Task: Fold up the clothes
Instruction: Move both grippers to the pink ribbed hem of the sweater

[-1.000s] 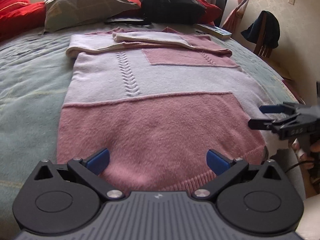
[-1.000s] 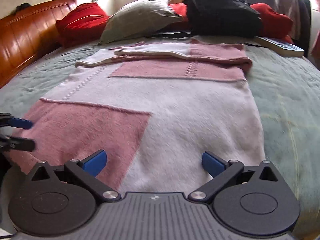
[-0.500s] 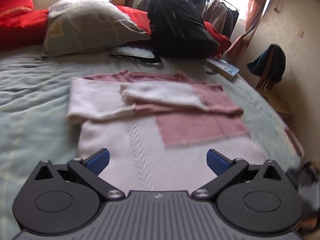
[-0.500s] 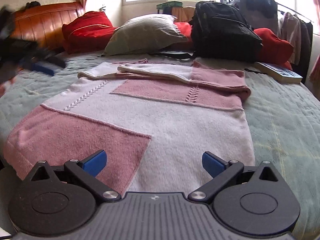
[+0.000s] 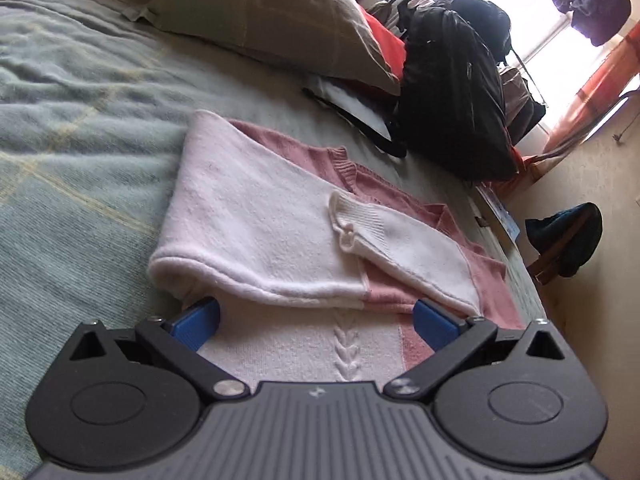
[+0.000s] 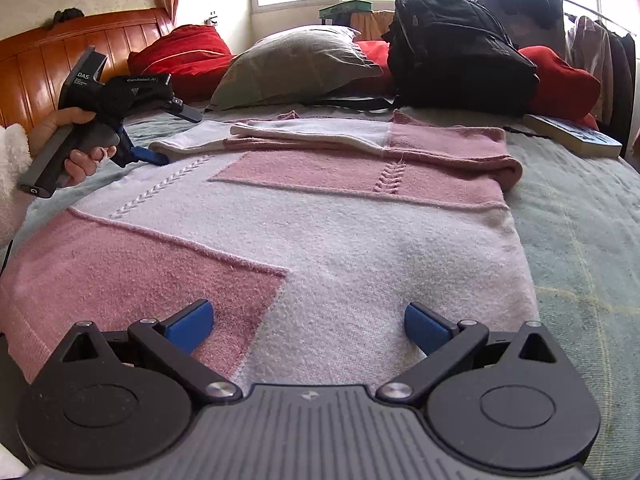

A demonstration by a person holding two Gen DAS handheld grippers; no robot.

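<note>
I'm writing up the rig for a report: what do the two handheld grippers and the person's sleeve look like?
Both grippers look alike. The right gripper has a ribbed grey body, two round black discs, black linkage arms with silver pivots, and blue finger pads. From the side, the left gripper is black with a grey pistol handle and white lettering. The hand emerges from a fluffy white sleeve.

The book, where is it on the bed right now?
In the right wrist view the book lies at the bed's far right edge, beside the red cushion, right of the sweater.
</note>
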